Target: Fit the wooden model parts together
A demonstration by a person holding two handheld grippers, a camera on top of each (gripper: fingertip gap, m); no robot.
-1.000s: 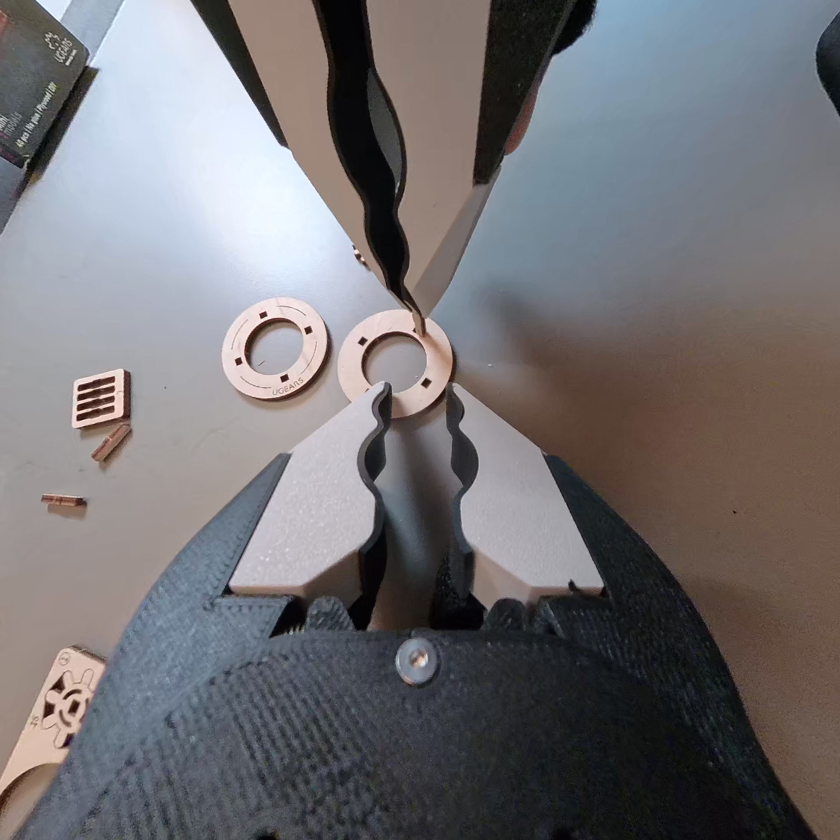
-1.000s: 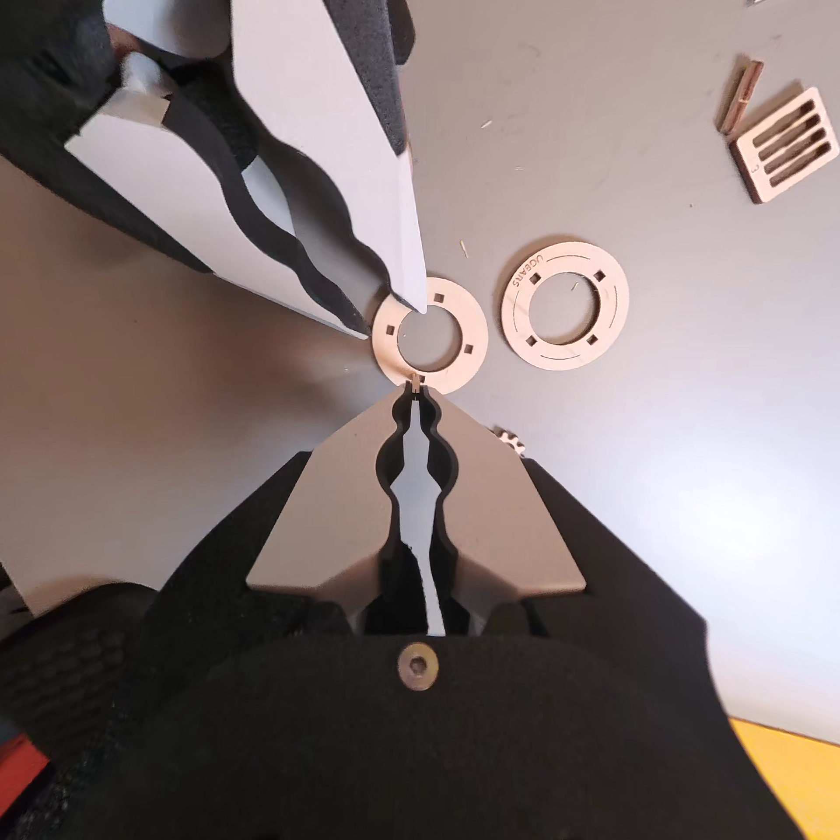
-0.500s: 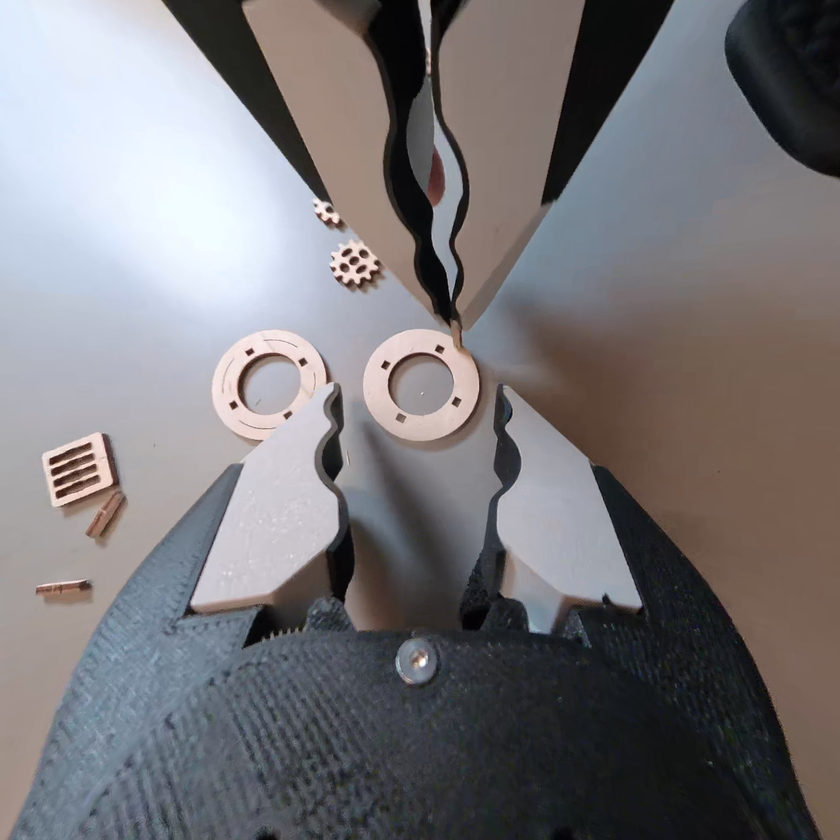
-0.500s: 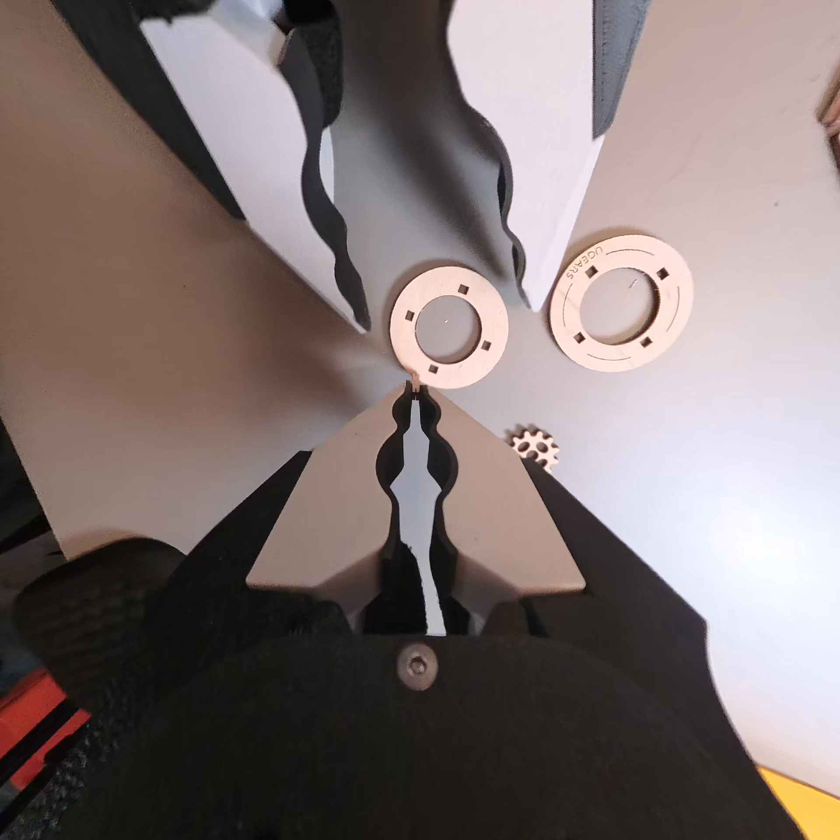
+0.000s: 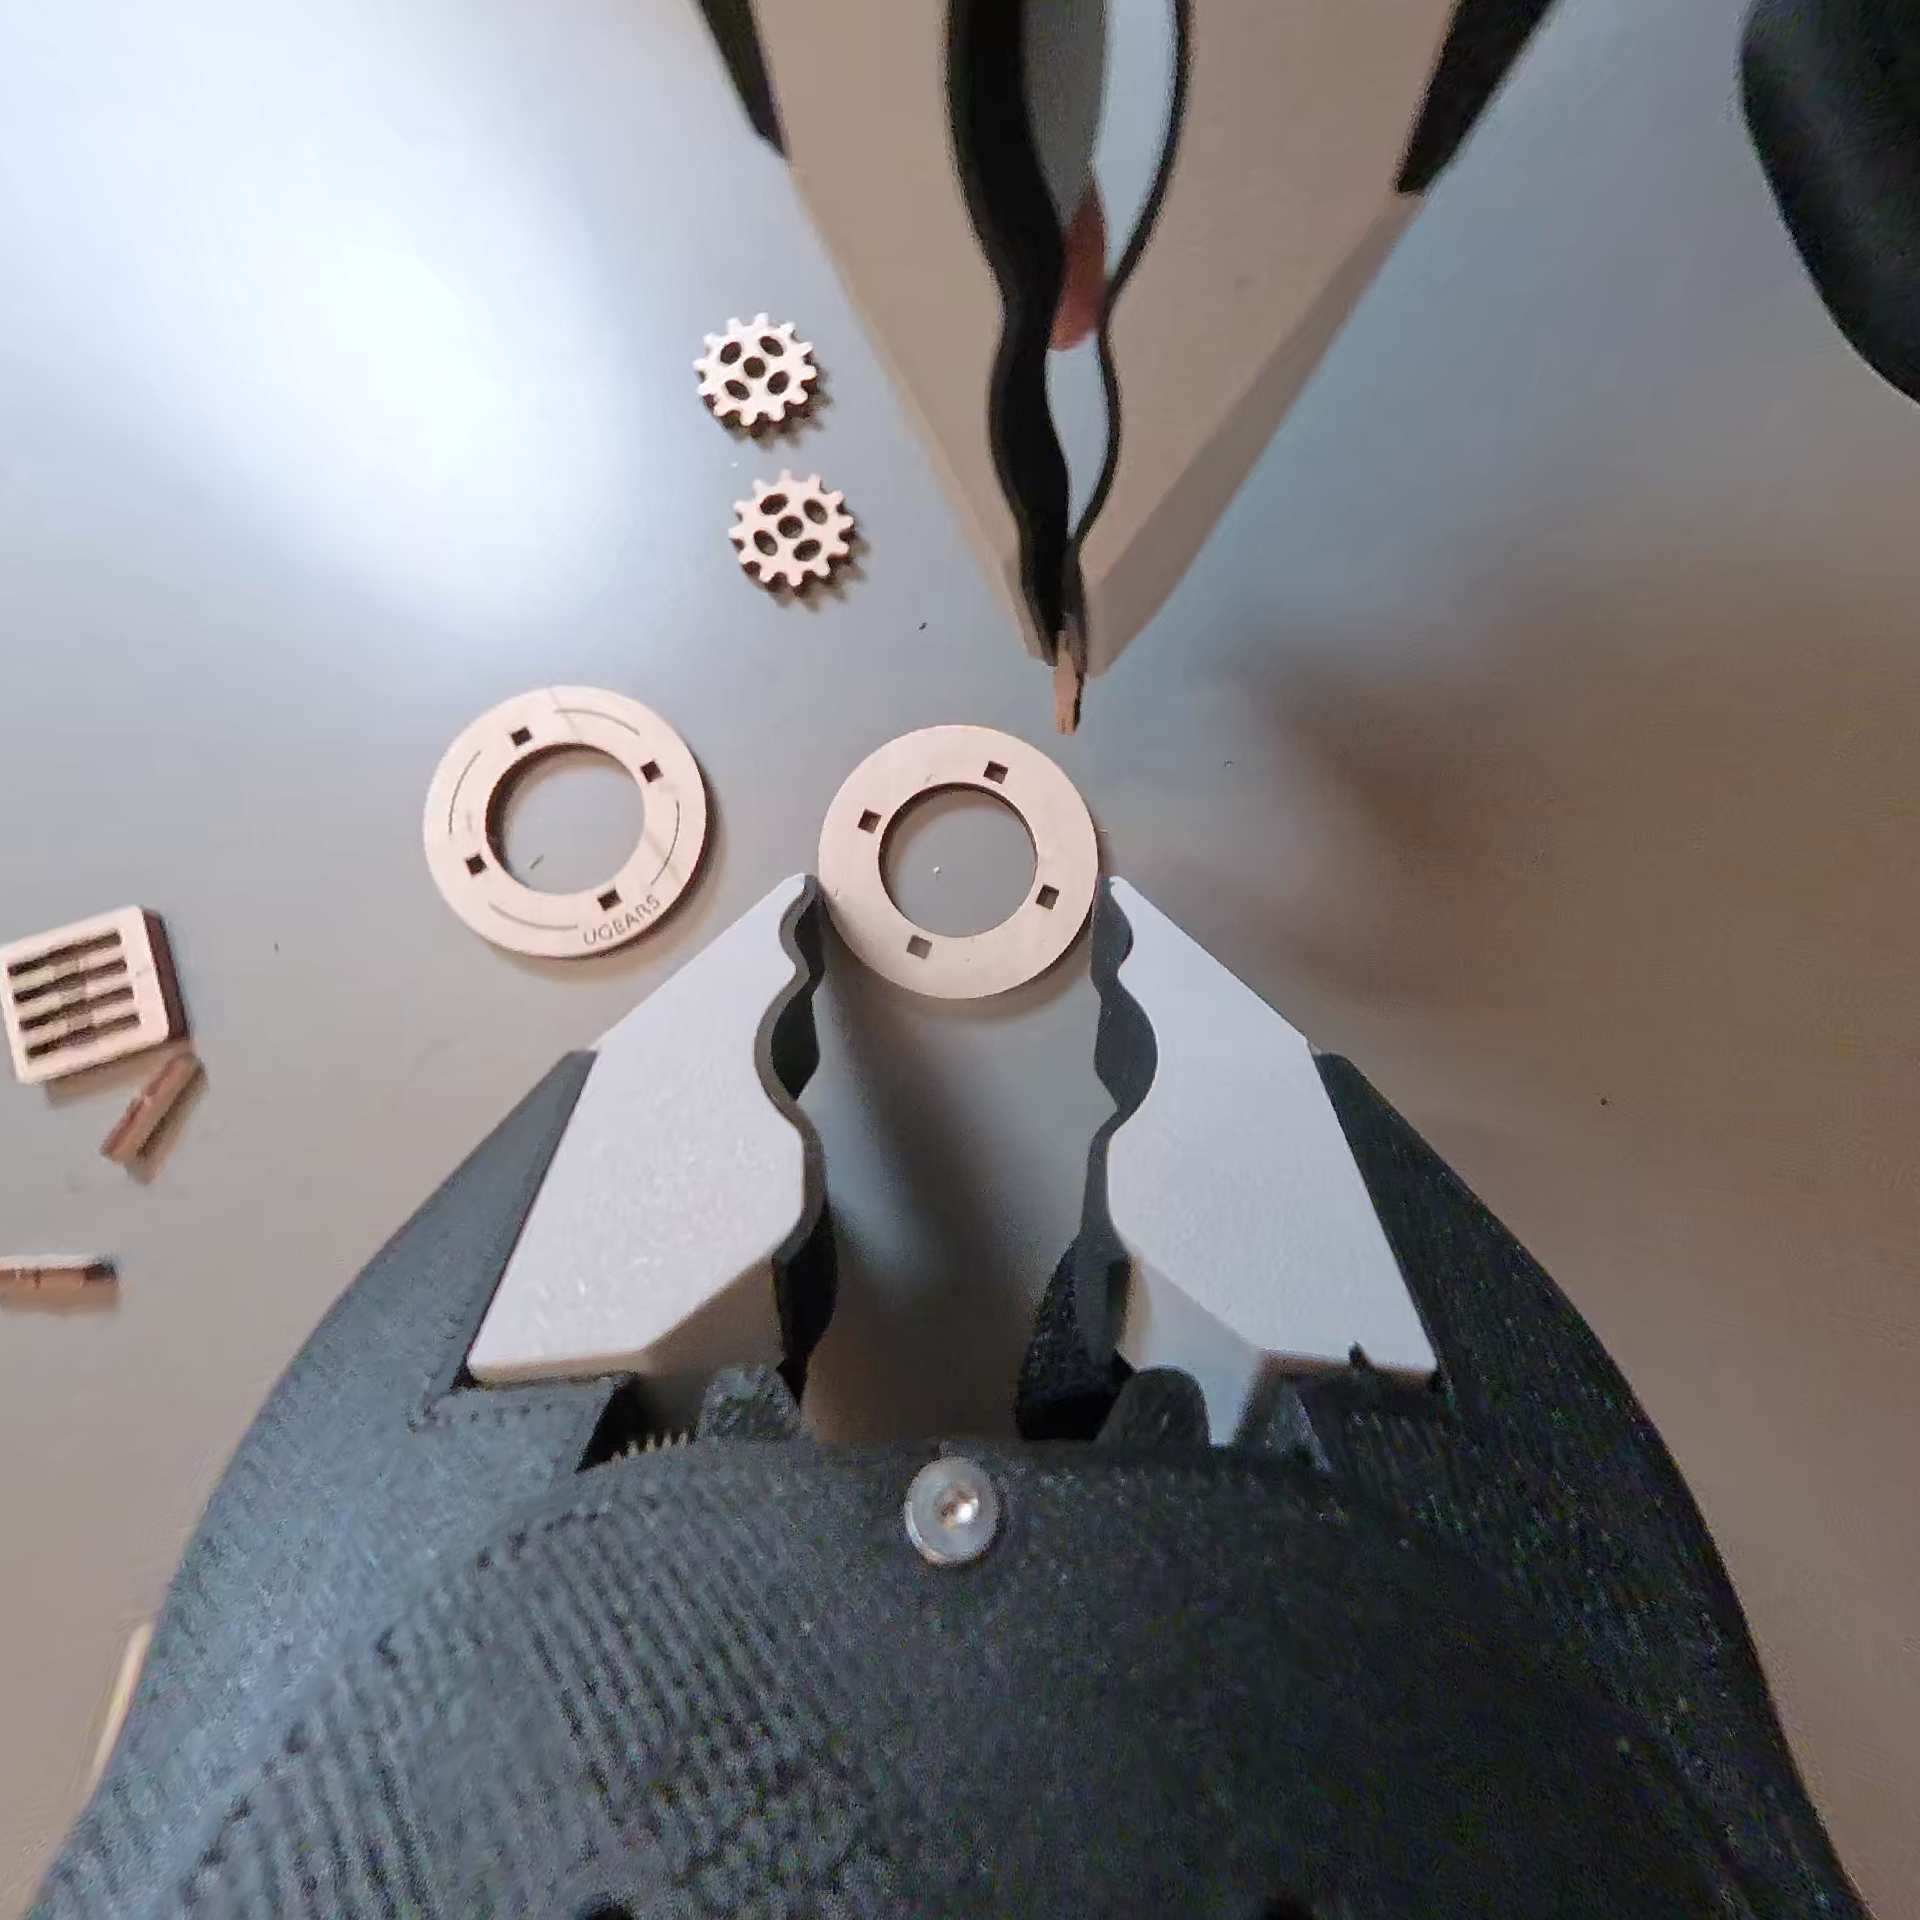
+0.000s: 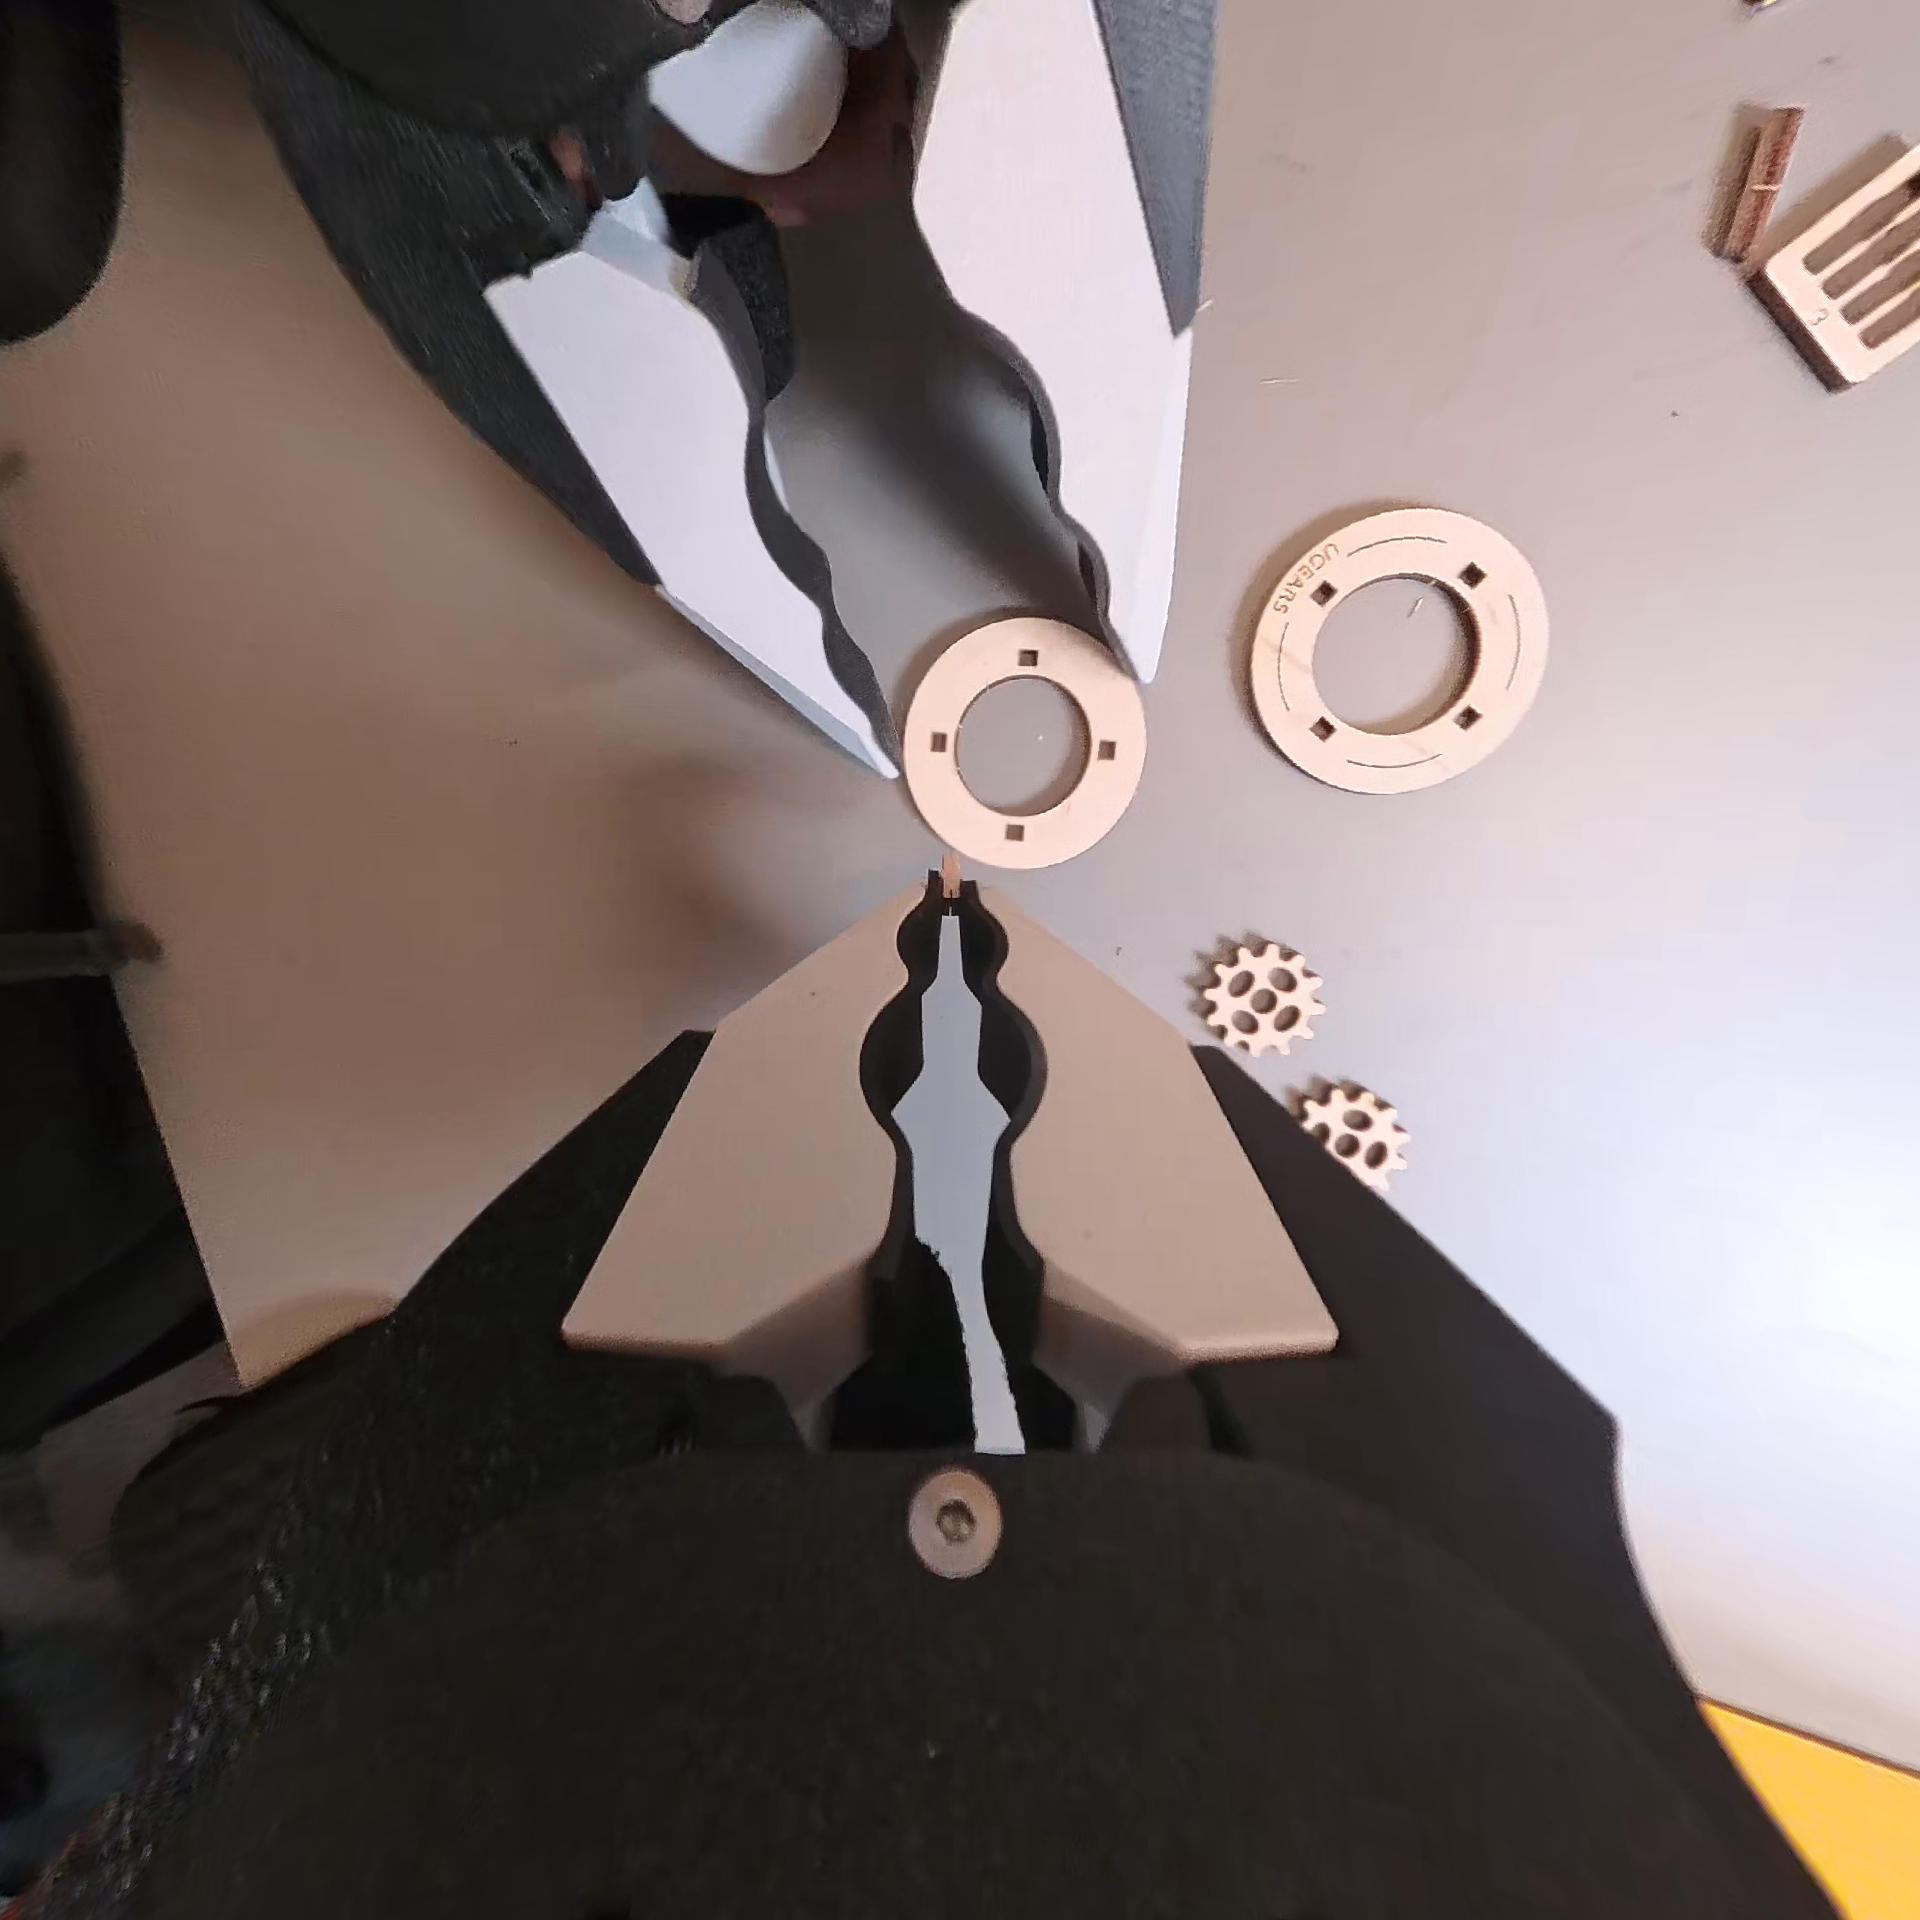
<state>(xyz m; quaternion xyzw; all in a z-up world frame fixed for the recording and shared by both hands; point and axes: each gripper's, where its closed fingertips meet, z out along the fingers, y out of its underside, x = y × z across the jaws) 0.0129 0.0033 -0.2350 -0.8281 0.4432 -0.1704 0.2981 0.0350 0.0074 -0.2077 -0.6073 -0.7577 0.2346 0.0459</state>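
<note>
A plain wooden ring [image 5: 1065,847] with small square holes lies flat on the grey table. My left gripper [image 5: 961,888] is open, its fingertips on either side of the ring, close to its edges. My right gripper [image 6: 951,888] is shut on a small wooden peg [image 6: 949,865] and holds it just off the near rim of the ring [image 6: 956,810]. In the left wrist view the right gripper [image 5: 1060,644] comes in from the top with the peg [image 5: 1065,707] sticking out just beyond the ring's far edge. In the right wrist view the left gripper [image 6: 1013,722] straddles the ring.
A second, engraved ring [image 5: 686,831] lies left of the plain one. Two small gears [image 5: 758,376] [image 5: 795,535] lie beyond it. A slatted wooden piece [image 5: 88,992] and loose pegs [image 5: 151,1107] sit at the far left. A yellow surface [image 6: 1829,1808] borders the table. About 4 cm separates my left fingertips from my right. The slatted wooden piece [image 5: 88,992] sits 12 cm or so from the ends of my left fingers. It is also in sight in the right wrist view [image 6: 1848,285].
My left gripper opened off the ring's near edge, drew back, and now flanks the ring. My right gripper, still holding the peg, pulled back from the ring's rim.
</note>
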